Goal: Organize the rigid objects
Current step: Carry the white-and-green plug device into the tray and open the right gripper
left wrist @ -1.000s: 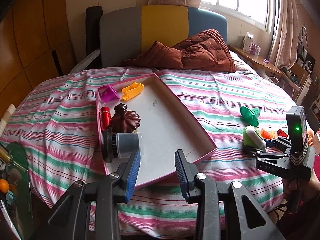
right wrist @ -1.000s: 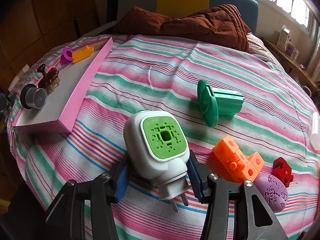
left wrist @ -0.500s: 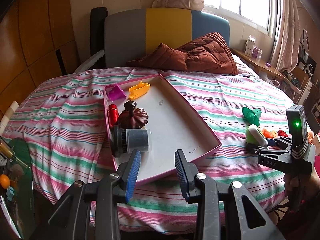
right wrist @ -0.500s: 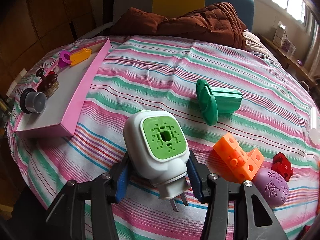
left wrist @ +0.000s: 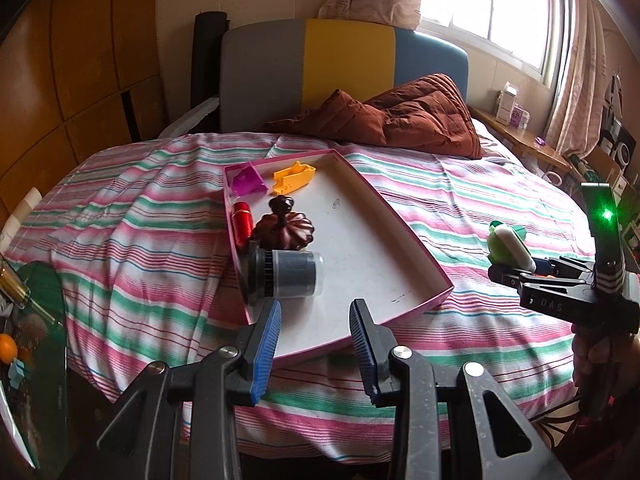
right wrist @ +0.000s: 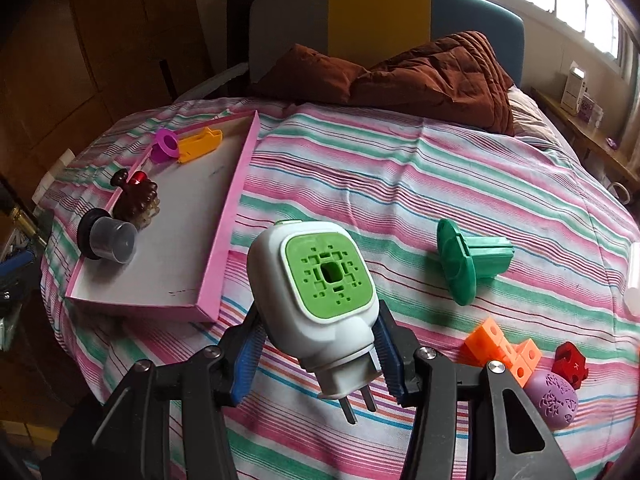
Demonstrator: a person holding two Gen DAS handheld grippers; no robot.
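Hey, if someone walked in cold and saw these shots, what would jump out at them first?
Probably the white plug-in device with a green face, gripped in the right claw above the striped bedspread. Next, the pink tray on the bed, with small items lined along its left side, a red cylinder and a yellow piece among them. The left claw hangs empty over the tray's near edge.

Tray (right wrist: 224, 240): on the bed (right wrist: 400, 184), left of the loose pieces.
In tray: funnel piece (right wrist: 165, 148) and boat-shaped piece (right wrist: 200, 144) at the far end; cylinder (left wrist: 243, 224), ridged lid (left wrist: 286, 229) and capped jar (left wrist: 288, 274) along its left wall, jar nearest.
Plug-in device (right wrist: 320, 292): above the bed, right of the tray.
Flanged piece (right wrist: 468, 260): right of the device.
Cube block (right wrist: 504, 350), patterned egg (right wrist: 554, 400), small block (right wrist: 570, 364): near right.
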